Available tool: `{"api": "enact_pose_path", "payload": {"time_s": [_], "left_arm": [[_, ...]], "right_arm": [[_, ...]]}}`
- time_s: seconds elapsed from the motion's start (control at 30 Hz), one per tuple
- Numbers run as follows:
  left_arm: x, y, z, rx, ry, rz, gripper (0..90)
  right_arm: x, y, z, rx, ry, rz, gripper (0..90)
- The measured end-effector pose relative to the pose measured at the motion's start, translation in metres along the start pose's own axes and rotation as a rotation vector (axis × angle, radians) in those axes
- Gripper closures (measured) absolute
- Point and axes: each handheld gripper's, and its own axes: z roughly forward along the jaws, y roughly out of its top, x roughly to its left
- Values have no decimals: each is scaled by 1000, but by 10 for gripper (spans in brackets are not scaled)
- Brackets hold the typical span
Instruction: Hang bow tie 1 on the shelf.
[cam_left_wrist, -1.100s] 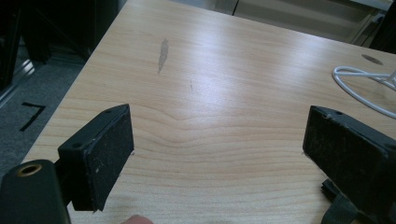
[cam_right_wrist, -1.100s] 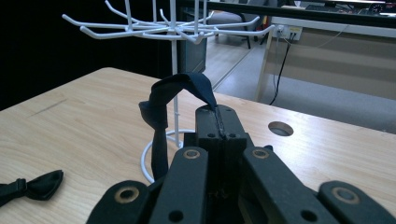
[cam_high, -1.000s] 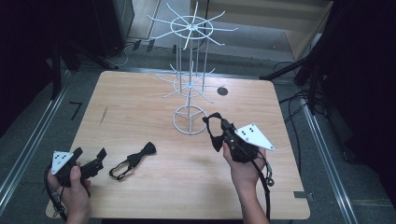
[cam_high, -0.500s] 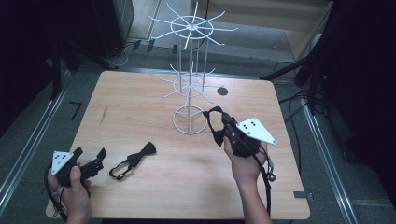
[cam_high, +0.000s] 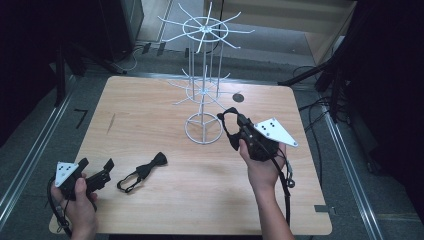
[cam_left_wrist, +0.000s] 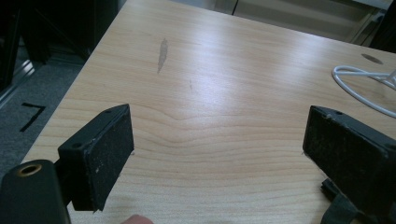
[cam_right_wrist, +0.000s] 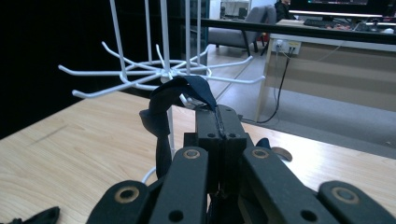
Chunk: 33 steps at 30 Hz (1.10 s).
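My left tool (cam_high: 95, 171) rests low at the near left corner of the bench (cam_high: 150, 105), jaws wide apart with bare wood between them in the left gripper view. Nothing is held there.

Just right of it a bow tie (cam_high: 142, 171) lies flat on the bench. Its long axis runs diagonally, the strap loop toward me and the bow end pointing away and to the right, toward the rack (cam_high: 204, 90).

The rack stands mid-bench, white wire, with two tiers of hooks.

My right tool (cam_high: 235, 131) is raised beside the rack's base ring, jaws pressed together on the strap of a second tie (cam_right_wrist: 175, 100). In the right gripper view the strap arches up from the jaws and forward, then hangs down in front of the lower hooks, so its long axis is roughly vertical.

I judge the step in hand to be hanging this tie. To do it well I'd keep the loop open and facing a hook tip, come in along the hook's line, lift over the upturned end, then let go only once the strap bears on the wire.
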Motion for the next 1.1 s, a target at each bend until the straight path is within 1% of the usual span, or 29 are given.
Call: {"api": "enact_pose_path", "payload": {"time_s": [0.07, 0.13, 0.47, 0.7, 0.83, 0.87, 1.0, 1.1], "left_arm": [[0, 0, 0, 1, 0, 1, 96], [0, 0, 0, 1, -1, 0, 96], [1, 0, 0, 3, -4, 0, 96], [1, 0, 0, 0, -8, -2, 96], [1, 0, 0, 1, -10, -4, 96], [1, 0, 0, 1, -11, -5, 96], [2, 0, 0, 4, -11, -5, 96], [2, 0, 0, 4, -12, -8, 96]], "right_arm": [[1, 2, 2, -2, 4, 5, 900], [0, 3, 4, -5, 2, -1, 900], [-3, 3, 20, 20, -9, 11, 900], [-5, 6, 32, 20, -19, -4, 900], [-7, 7, 40, 19, -13, -3, 900], [-8, 7, 41, 12, 3, 2, 900], [-11, 3, 50, 11, 27, 22, 900], [-14, 0, 56, 21, 28, 48, 900]]}}
